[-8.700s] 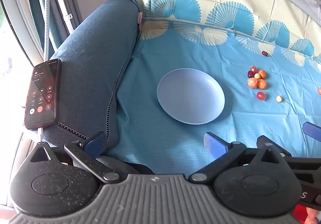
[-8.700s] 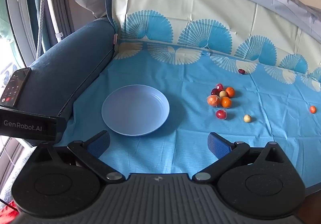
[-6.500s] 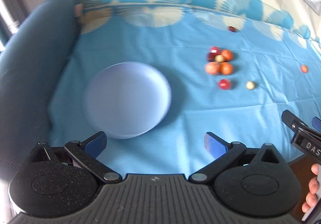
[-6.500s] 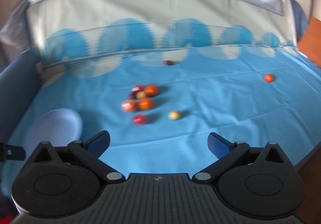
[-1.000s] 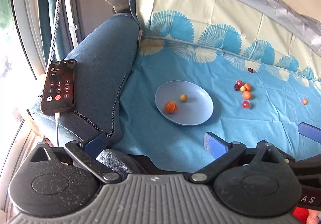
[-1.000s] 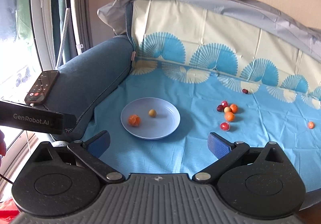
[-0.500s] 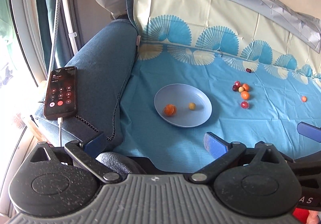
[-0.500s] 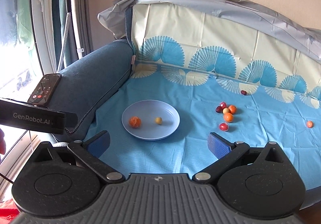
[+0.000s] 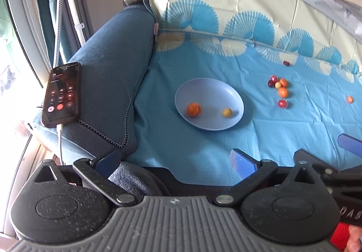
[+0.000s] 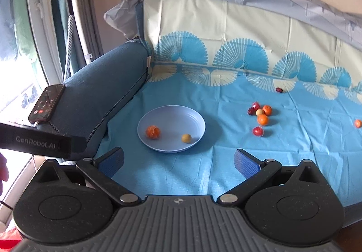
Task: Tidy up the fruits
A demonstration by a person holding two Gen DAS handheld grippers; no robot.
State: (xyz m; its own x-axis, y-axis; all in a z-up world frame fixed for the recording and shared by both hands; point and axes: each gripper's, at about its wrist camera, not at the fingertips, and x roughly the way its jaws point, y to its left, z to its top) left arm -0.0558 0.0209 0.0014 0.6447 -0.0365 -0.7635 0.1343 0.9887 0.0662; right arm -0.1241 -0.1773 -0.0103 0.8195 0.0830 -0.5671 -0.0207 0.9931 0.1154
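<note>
A pale blue plate (image 9: 235, 102) (image 10: 199, 123) lies on the blue sofa cover and holds an orange fruit (image 9: 193, 110) (image 10: 153, 132) and a small yellow fruit (image 9: 226, 112) (image 10: 186, 138). To its right sits a cluster of small red, orange and yellow fruits (image 9: 278, 88) (image 10: 260, 115). A dark red fruit (image 10: 279, 90) lies further back and a lone orange one (image 10: 358, 123) at the far right. My left gripper (image 9: 175, 160) and right gripper (image 10: 178, 162) are both open and empty, held back at the sofa's front edge, well short of the plate.
A phone (image 9: 61, 91) with a lit screen and a charging cable rests on the blue armrest (image 9: 113, 66) at the left. The sofa backrest (image 10: 226, 32) rises behind the fruit. A window and a white stand (image 10: 77, 10) are at the far left.
Since the earliest frames, an orange and a yellow fruit have come to lie on the plate. In the last second the yellow fruit rolled right and forward across the plate.
</note>
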